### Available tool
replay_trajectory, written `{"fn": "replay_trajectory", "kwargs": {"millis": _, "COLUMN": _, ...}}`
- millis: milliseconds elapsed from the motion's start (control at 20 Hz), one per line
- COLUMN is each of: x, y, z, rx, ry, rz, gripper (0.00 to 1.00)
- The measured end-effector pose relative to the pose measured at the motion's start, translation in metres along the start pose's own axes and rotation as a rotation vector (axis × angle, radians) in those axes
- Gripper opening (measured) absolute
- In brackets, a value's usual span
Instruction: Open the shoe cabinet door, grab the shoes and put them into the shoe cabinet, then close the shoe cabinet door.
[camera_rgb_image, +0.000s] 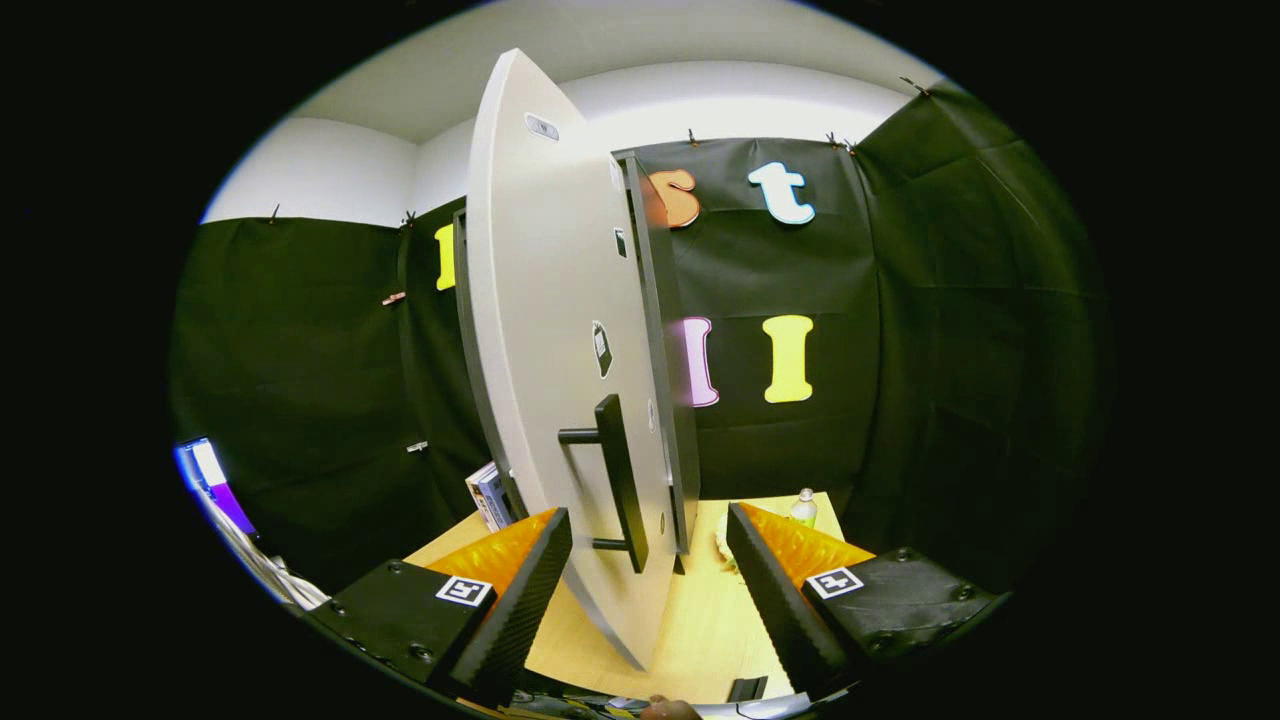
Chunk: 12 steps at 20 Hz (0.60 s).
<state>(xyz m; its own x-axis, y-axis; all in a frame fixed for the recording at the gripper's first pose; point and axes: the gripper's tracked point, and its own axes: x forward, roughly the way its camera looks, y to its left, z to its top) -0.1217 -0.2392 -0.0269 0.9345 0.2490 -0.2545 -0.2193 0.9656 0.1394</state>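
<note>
Pale cabinet door (545, 330) w/ dark bar handle (620, 480), ajar, upright, edge-on between claw fingers.

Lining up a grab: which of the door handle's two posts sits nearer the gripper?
The lower post, between the fingers of the open gripper; the upper post sits higher up the door.

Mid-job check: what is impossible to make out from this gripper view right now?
- Cabinet interior, and any shoes in it: hidden behind the door, seen nearly edge-on.
- Box: mostly hidden by the door.
- Bottle: too small to identify.
- The gripper is open, fingers either side of the handle.
</note>
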Motion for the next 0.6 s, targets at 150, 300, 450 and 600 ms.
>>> {"fn": "replay_trajectory", "kwargs": {"millis": 150, "x": 0.012, "y": 0.003, "z": -0.004, "rx": 0.002, "ry": 0.027, "rz": 0.041, "gripper": 0.98}}
{"fn": "replay_trajectory", "kwargs": {"millis": 300, "x": 0.014, "y": 0.011, "z": -0.001, "rx": -0.009, "ry": 0.016, "rz": 0.068, "gripper": 0.97}}
{"fn": "replay_trajectory", "kwargs": {"millis": 450, "x": 0.02, "y": 0.035, "z": -0.005, "rx": -0.023, "ry": 0.008, "rz": 0.085, "gripper": 0.97}}
{"fn": "replay_trajectory", "kwargs": {"millis": 600, "x": 0.037, "y": 0.074, "z": -0.007, "rx": -0.024, "ry": 0.001, "rz": 0.102, "gripper": 0.97}}
